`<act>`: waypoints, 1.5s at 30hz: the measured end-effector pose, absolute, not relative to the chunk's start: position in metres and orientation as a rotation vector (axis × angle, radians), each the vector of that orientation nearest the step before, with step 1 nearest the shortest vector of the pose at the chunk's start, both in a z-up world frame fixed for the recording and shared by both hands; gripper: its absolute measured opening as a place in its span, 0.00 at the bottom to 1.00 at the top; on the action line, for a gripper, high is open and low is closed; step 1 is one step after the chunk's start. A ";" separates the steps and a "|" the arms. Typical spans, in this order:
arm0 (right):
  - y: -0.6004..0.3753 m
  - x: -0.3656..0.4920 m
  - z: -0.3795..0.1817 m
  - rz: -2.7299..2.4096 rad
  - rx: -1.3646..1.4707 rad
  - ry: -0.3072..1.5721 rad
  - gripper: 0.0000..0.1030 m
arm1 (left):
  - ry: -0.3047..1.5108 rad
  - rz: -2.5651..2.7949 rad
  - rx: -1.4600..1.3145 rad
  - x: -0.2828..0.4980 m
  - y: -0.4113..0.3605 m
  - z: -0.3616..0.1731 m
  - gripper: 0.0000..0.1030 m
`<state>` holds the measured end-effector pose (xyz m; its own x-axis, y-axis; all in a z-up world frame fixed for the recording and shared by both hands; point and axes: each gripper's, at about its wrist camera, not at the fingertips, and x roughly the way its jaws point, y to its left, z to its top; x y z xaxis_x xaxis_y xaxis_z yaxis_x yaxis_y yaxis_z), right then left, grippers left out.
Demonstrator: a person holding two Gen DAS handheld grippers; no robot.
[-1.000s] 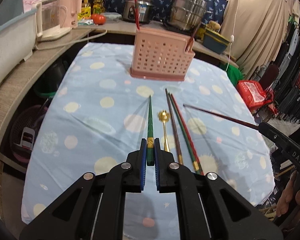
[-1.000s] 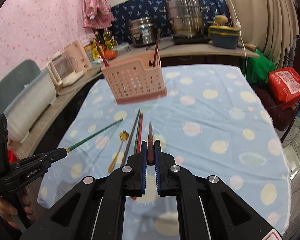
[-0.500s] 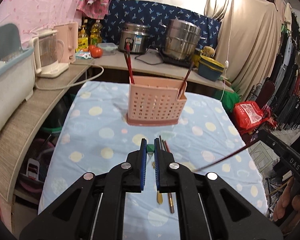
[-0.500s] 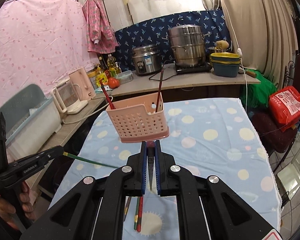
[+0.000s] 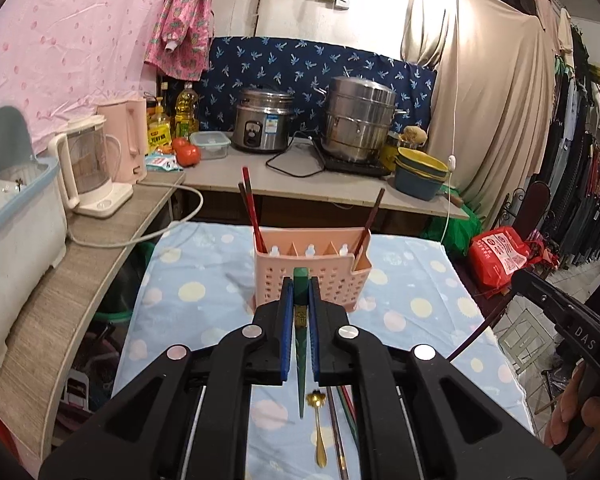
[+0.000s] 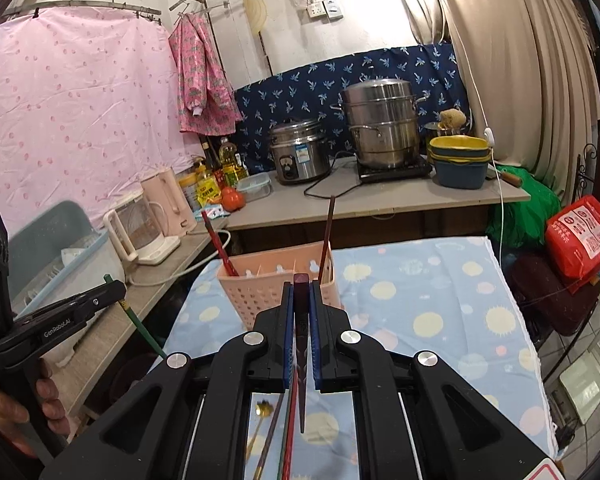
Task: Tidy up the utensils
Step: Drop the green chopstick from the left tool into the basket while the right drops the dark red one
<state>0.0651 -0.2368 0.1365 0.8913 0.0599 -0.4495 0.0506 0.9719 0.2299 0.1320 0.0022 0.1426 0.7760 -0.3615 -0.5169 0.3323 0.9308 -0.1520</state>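
Two claw-mounted fisheyes, raised over the near table edge, facing forward and slightly down, sharing pink basket (image 5: 312, 276) and counter (image 6: 380, 200)

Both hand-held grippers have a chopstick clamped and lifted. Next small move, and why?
Probably carry the left hand-held gripper forward over the pink caddy and lower the green chopstick tip-first into a compartment. The stick already hangs tip-down right in front of the caddy, where other chopsticks stand. The right hand-held gripper, clamping the dark red chopstick, looks equally ready to follow.
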 end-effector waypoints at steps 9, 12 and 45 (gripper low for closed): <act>-0.242 0.130 0.187 0.011 0.246 0.373 0.07 | 0.453 -0.382 -0.062 0.178 -0.016 0.201 0.07; -0.241 0.154 0.203 0.013 0.246 0.345 0.07 | 0.406 -0.390 -0.072 0.195 -0.023 0.222 0.07; -0.230 0.258 0.121 -0.001 0.306 0.484 0.44 | 0.550 -0.333 -0.082 0.295 -0.056 0.150 0.36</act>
